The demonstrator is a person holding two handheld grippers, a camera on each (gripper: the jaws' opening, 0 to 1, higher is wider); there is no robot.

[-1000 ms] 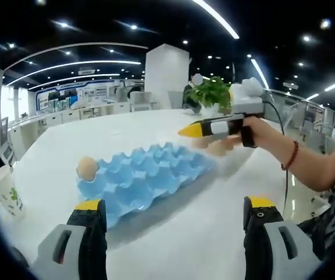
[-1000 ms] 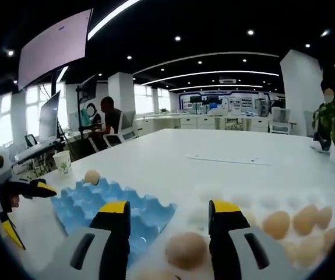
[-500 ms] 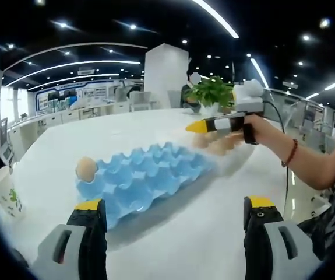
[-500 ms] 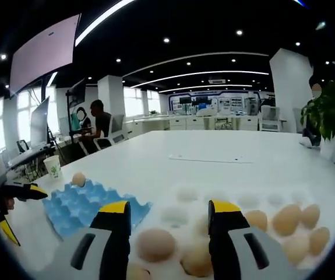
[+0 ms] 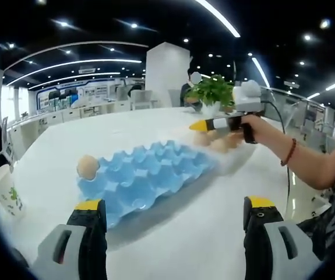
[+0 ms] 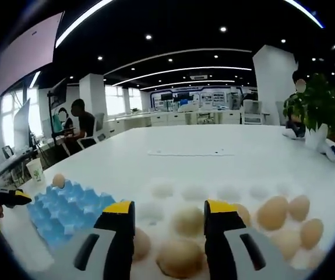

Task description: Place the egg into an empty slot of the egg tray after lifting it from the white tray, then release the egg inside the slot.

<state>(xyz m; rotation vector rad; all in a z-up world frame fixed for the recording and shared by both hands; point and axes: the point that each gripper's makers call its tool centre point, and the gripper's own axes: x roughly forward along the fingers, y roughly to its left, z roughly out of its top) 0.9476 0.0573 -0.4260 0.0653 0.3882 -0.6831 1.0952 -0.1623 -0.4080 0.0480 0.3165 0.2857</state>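
Right tool (image 6: pixel 170 233) (spread, ungripping) has advanced over white tray (image 6: pixel 214 192) toward an egg (image 6: pixel 187 220).

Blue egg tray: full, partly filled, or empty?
Nearly empty. The blue moulded egg tray holds one brown egg in a corner slot; the other visible slots are bare.

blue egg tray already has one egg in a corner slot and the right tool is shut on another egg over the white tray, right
Not quite. The blue egg tray does hold one egg in a corner slot, but the right tool is open over the white tray, its jaws apart with eggs lying below them, as the right gripper view shows.
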